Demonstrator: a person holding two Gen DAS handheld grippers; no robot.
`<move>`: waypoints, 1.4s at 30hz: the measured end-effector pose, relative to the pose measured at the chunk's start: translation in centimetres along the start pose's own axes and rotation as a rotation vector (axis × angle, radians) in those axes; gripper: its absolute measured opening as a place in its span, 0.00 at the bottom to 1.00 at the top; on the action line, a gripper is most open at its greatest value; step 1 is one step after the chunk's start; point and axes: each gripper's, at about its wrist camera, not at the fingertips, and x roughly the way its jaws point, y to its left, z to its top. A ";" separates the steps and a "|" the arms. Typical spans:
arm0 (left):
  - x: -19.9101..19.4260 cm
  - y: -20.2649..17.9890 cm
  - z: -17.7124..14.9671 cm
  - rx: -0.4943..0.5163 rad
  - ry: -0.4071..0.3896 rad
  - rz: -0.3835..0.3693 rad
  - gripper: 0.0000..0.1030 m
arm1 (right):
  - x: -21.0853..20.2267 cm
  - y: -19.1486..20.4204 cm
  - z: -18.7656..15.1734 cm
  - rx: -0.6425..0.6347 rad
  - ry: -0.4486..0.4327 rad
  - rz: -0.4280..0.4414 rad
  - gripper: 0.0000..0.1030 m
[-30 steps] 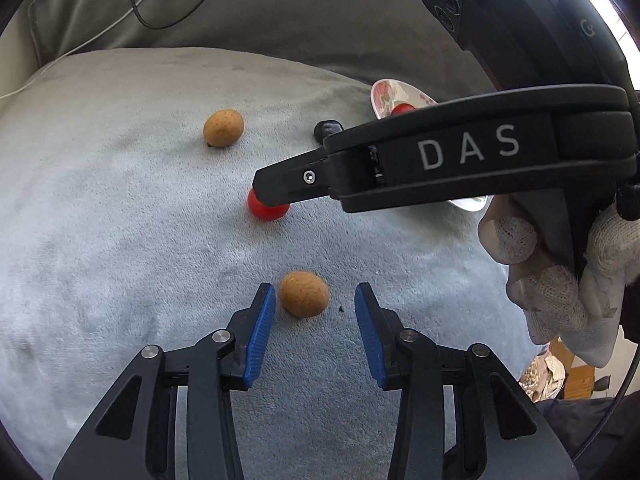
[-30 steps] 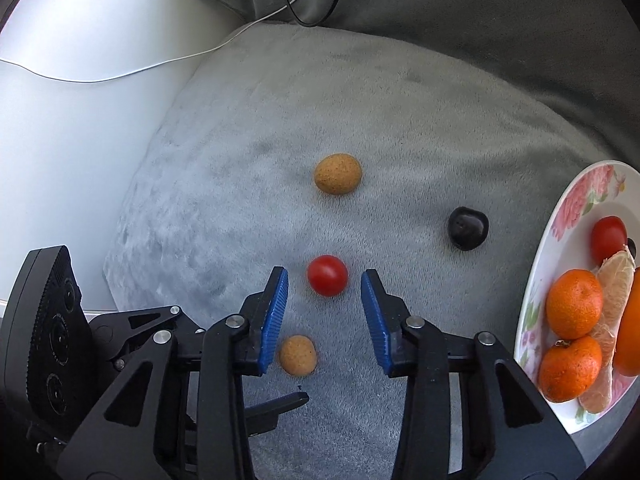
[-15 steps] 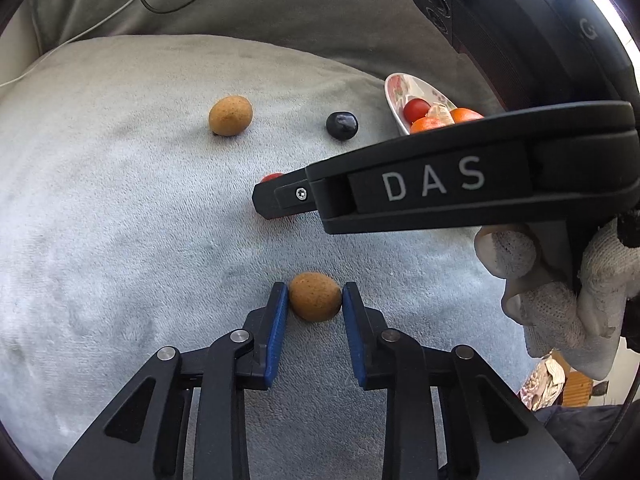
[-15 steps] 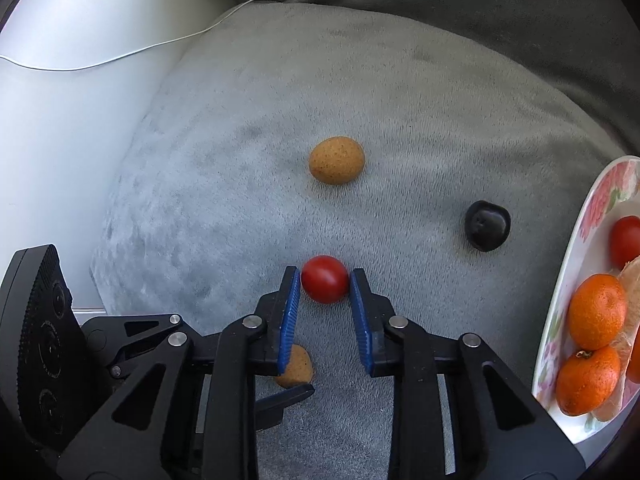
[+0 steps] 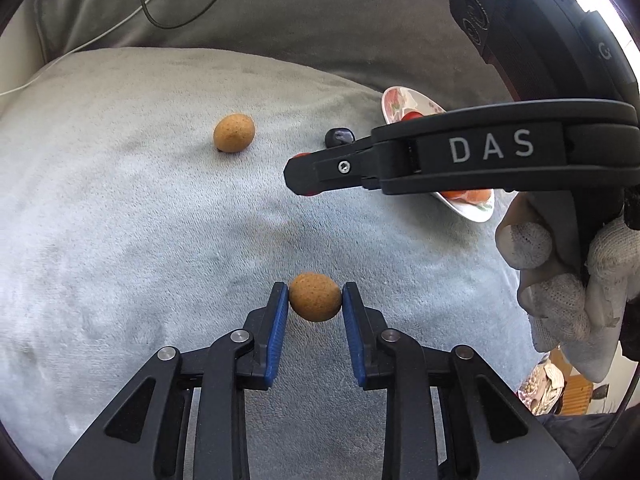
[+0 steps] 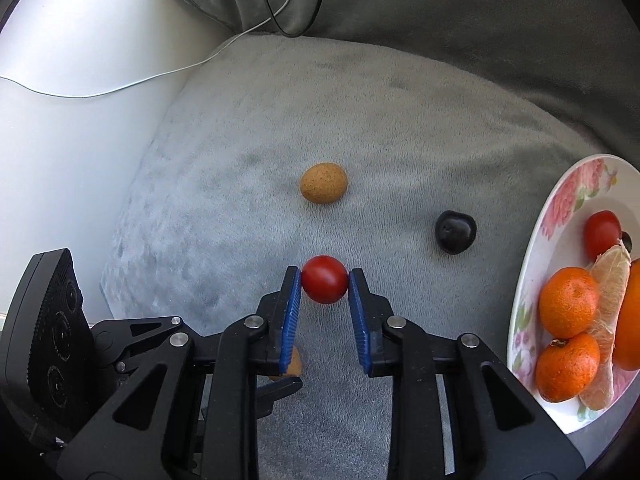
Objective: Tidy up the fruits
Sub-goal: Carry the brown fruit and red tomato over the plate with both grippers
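Observation:
My left gripper (image 5: 315, 298) is shut on a small speckled brown fruit (image 5: 315, 297), its blue pads pressing both sides just above the grey cushion (image 5: 120, 240). My right gripper (image 6: 325, 284) is shut on a red cherry tomato (image 6: 324, 279). A second brown fruit (image 6: 323, 183) lies farther out on the cushion, and a dark plum (image 6: 455, 232) sits to its right. The flowered plate (image 6: 536, 264) at the right edge holds mandarins (image 6: 568, 302), a peeled segment and another tomato (image 6: 602, 232). In the left wrist view the right gripper's black body crosses the plate (image 5: 390, 100).
A white cable (image 6: 120, 86) and a black cable (image 6: 304, 20) trail over the cushion's far side and the grey backrest (image 6: 440, 20). A pale wall (image 6: 60, 140) borders the cushion on the left. A gloved hand (image 5: 568, 280) holds the right gripper.
Both grippers went from open around their fruit to closed on it. The right gripper with the tomato has since shifted a little toward the plate.

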 end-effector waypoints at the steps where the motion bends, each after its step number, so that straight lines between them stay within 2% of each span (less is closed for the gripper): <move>1: -0.2 -0.1 0.0 0.002 -0.003 0.001 0.25 | -0.4 -0.2 0.0 0.003 -0.009 -0.001 0.25; 14: -1.7 -0.4 0.5 0.038 -0.041 -0.006 0.25 | -5.2 -3.1 -1.0 0.083 -0.119 -0.012 0.25; 31: -0.7 -6.5 3.3 0.138 -0.080 -0.069 0.25 | -12.6 -11.2 -2.3 0.184 -0.250 -0.109 0.25; 42: 0.9 -9.9 4.2 0.184 -0.094 -0.080 0.25 | -13.7 -14.0 -2.4 0.194 -0.282 -0.127 0.25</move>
